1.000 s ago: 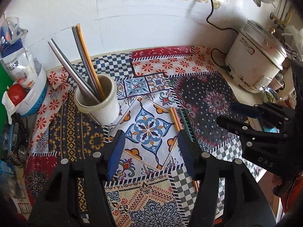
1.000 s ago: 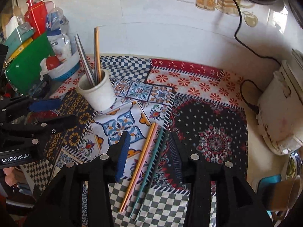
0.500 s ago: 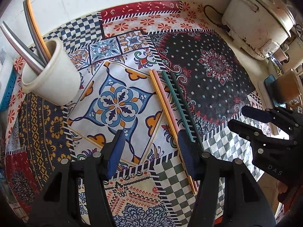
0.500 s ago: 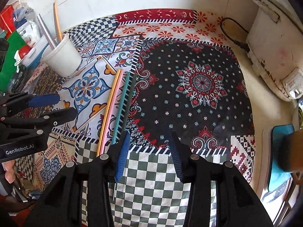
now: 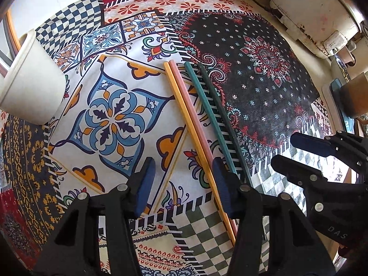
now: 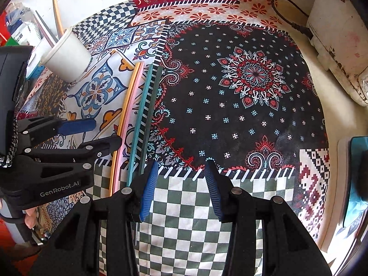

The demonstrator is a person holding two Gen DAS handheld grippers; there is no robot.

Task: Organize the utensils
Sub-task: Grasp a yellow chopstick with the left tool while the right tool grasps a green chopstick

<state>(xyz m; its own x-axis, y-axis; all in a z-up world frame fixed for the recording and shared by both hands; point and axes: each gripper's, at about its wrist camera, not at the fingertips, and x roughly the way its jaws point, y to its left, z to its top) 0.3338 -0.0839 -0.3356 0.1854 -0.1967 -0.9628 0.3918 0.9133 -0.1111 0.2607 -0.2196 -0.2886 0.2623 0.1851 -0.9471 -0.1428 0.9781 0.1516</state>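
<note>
White cup [image 6: 69, 55] at the cloth's [image 6: 241, 105] far left corner, grey and orange chopsticks [image 6: 56, 16] standing in it. Four more lie flat mid-cloth: orange [image 5: 195, 142] touching pink [image 5: 191, 115], then teal [image 5: 209, 115] and dark green [image 5: 220, 112] just beside. Both claws have dropped in closer than a second ago. Left gripper [image 5: 184, 184] spread wide, empty, its right finger over the orange stick. Right gripper [image 6: 181, 186] spread too, empty, its left finger at the green pair's near ends.

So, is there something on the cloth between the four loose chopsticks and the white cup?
Nothing visible does. Between the chopsticks and the white cup lies only bare patterned cloth. Both grippers are open above it.
</note>
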